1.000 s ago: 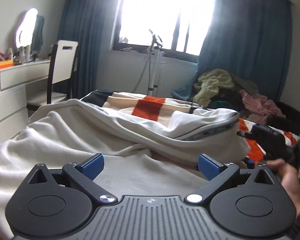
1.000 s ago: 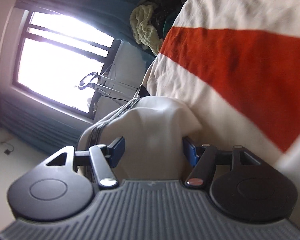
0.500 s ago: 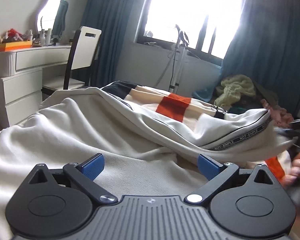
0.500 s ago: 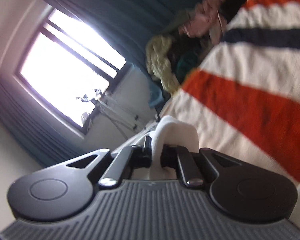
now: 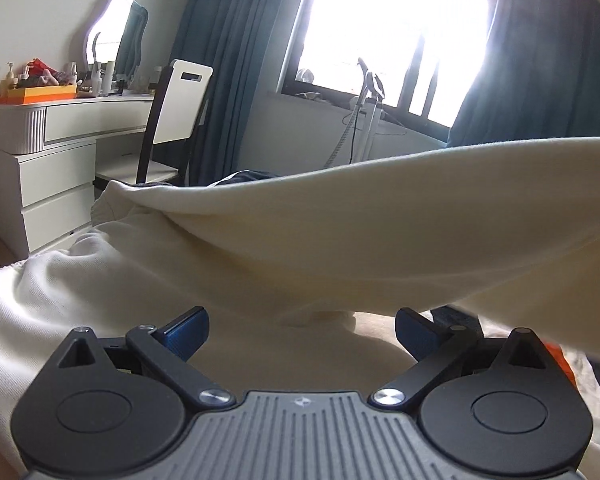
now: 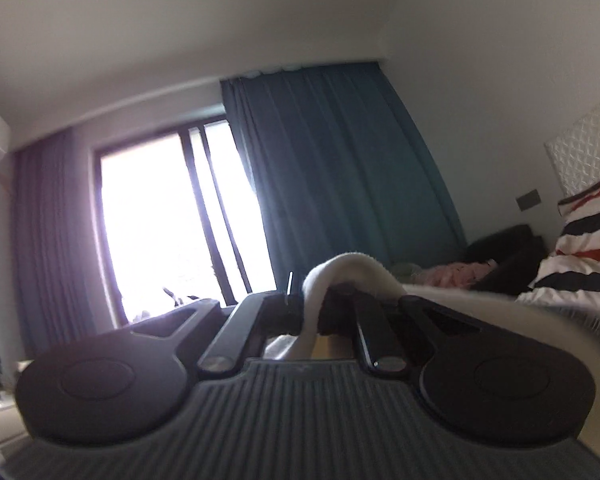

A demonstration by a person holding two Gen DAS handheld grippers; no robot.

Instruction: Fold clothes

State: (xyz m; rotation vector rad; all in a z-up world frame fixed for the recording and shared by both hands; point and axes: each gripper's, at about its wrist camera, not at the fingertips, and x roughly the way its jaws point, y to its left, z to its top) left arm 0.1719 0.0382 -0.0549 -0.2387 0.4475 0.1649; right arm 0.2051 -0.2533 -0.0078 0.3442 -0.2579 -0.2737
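Left wrist view: left gripper [image 5: 300,332] spread wide, low over cream garment [image 5: 380,232] on bed, one fold raised across view. Right wrist view, kinda blurry: right gripper [image 6: 320,304] pinching cream garment [image 6: 352,268], probably a bunched edge.

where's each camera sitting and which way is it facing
Left wrist: sits on the left gripper, low over the bed, facing the bright window and the white dressing table; its blue-padded fingers stand open above the cream knit garment.
Right wrist: sits on the right gripper, raised and tilted up toward the blue curtain and ceiling; its black fingers are shut on a fold of the garment.
Shared: the window, the curtains and the cream garment.
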